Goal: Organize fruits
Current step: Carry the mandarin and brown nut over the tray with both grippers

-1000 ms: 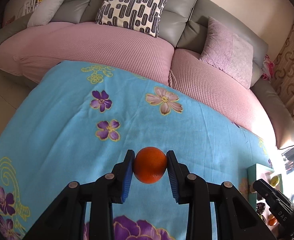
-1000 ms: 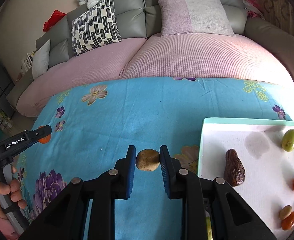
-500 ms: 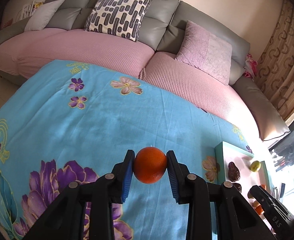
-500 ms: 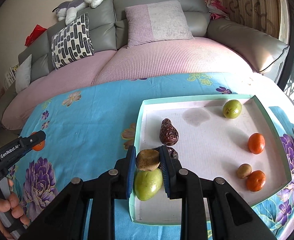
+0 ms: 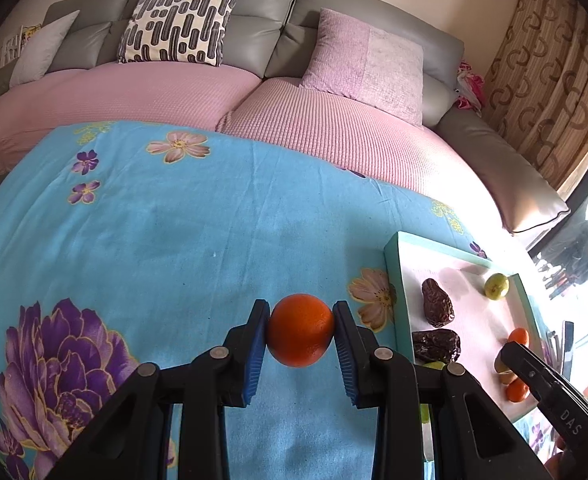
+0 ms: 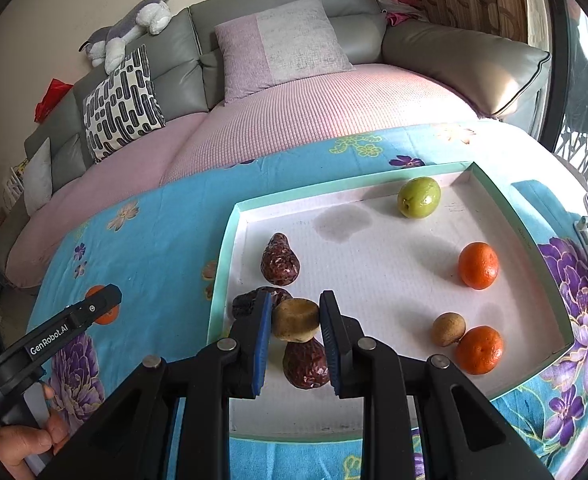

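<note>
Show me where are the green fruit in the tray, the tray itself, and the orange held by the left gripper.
green fruit (image 6: pixel 419 197), right wrist view, middle of its skin.
tray (image 6: pixel 222 256), right wrist view, its teal left wall.
orange (image 5: pixel 300 330), left wrist view, centre, between the left gripper's (image 5: pixel 300 334) fingers.

Right claw (image 6: pixel 295 334) with brown fruit (image 6: pixel 296 319), now above tray (image 6: pixel 527 236).

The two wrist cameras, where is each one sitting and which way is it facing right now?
Left wrist: rides the left hand-held gripper, looking along its fingers across the blue floral cloth toward the sofa; its jaws clamp an orange.
Right wrist: rides the right hand-held gripper, looking down over the tray; it grips a brown fruit, with a hand at lower left.
Shared: tray, sofa, cloth, each other's gripper.
</note>
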{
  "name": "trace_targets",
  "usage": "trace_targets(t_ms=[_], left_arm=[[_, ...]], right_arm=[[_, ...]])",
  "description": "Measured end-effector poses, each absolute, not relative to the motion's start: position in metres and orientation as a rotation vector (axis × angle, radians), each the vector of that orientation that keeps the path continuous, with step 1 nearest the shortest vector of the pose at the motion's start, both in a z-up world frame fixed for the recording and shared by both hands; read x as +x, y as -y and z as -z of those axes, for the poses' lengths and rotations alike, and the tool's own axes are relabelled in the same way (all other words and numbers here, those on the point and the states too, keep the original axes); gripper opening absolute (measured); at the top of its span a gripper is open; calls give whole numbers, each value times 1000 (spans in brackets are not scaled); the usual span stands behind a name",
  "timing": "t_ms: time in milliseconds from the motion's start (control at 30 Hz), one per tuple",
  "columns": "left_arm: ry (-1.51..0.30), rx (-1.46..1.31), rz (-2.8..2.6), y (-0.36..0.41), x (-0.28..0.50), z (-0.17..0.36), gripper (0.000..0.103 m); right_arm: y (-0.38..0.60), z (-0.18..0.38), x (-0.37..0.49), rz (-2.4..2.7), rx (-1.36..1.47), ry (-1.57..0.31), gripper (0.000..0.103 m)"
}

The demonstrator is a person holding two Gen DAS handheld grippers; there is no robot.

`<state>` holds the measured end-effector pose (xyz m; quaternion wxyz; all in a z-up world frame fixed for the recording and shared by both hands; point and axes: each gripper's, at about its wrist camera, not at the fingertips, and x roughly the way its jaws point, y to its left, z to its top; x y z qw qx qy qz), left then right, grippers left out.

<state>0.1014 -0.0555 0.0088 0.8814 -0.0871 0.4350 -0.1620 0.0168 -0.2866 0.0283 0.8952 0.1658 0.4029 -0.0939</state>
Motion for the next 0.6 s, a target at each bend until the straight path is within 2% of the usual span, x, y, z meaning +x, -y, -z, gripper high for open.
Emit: trace_targets(t_ms=[600], left_arm=[[-926, -77, 577, 154, 57, -15, 34]], right_arm=[[376, -24, -26, 423, 422, -822, 26]])
